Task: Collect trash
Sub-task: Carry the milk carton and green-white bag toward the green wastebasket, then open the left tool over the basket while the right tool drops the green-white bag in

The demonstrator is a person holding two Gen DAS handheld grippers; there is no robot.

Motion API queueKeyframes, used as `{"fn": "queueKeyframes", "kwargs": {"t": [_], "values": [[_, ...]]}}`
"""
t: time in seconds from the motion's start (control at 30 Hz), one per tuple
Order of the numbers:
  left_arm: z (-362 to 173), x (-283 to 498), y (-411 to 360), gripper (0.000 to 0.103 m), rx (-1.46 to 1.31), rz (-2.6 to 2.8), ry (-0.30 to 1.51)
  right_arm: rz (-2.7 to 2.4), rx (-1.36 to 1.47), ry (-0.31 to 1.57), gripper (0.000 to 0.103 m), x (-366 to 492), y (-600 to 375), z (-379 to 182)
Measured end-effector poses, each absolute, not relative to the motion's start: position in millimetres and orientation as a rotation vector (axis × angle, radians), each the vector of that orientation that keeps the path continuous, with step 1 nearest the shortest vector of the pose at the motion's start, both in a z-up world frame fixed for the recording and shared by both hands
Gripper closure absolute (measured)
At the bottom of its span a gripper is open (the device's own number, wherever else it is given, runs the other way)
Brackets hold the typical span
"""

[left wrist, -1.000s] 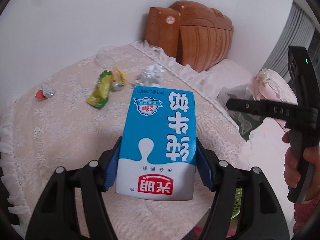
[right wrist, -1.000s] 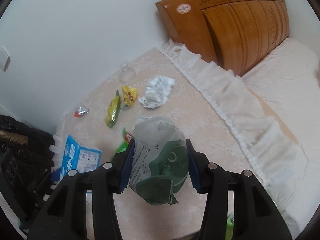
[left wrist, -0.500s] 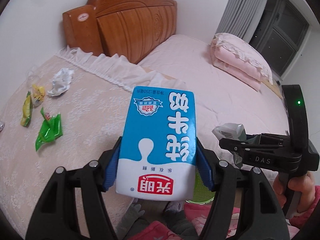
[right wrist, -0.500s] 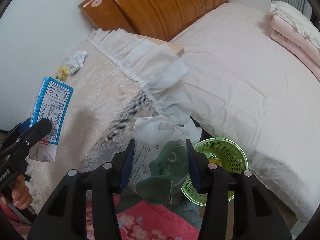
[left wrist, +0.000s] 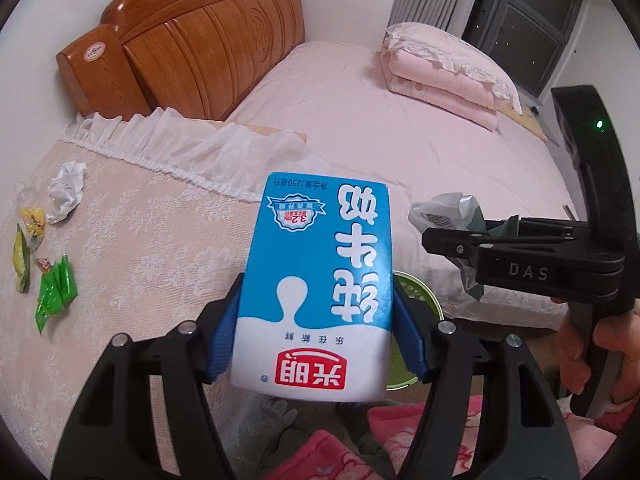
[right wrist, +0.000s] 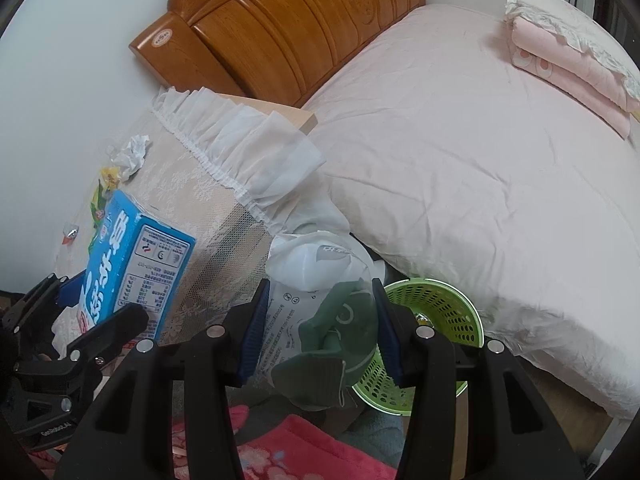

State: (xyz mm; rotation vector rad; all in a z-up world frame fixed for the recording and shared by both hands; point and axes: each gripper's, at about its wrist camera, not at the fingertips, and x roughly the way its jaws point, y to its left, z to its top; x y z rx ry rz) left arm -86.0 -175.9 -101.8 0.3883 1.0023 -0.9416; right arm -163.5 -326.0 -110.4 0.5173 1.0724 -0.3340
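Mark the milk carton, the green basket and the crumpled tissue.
milk carton (left wrist: 320, 280), left wrist view, middle of its blue front face
green basket (right wrist: 444, 304), right wrist view, perforated inner wall
crumpled tissue (left wrist: 66, 192), left wrist view, centre of the wad

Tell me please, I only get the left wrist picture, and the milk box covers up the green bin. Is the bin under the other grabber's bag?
Observer: Almost. In the right wrist view the green basket stands on the floor by the bed, just past the plastic bag in the right gripper and a bit to its right.
Operator: Is the bin solid?
Observer: No, its wall is full of little holes.
Operator: Any trash I can't see?
Observer: Yes. A small red and silver wrapper lies on the lace table cover near the wall, left of the milk carton.
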Motion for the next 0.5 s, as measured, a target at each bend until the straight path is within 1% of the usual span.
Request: {"fn": "queueKeyframes", "kwargs": {"t": [0.1, 0.27, 0.4, 0.5], "values": [[-125.4, -98.0, -204.7, 0.039, 0.465, -1.001, 1.030, -0.385, 0.532, 1.089, 0.054, -183.3, -339.8, -114.1], [-184.8, -131.0, -263.8, 0.039, 0.604, -1.106, 1.104, -0.470, 0.572, 1.127, 0.054, -220.0, -364.7, -123.6], [-235.0, -156.0, -301.0, 0.038, 0.669, -1.154, 1.185, -0.527, 0.600, 1.166, 0.053, -251.1, -386.1, -135.3], [-262.5, -166.8, -318.9, 0.038, 0.697, -1.154, 1.249, -0.553, 0.623, 1.188, 0.053, -268.0, -399.6, -146.0]]}}
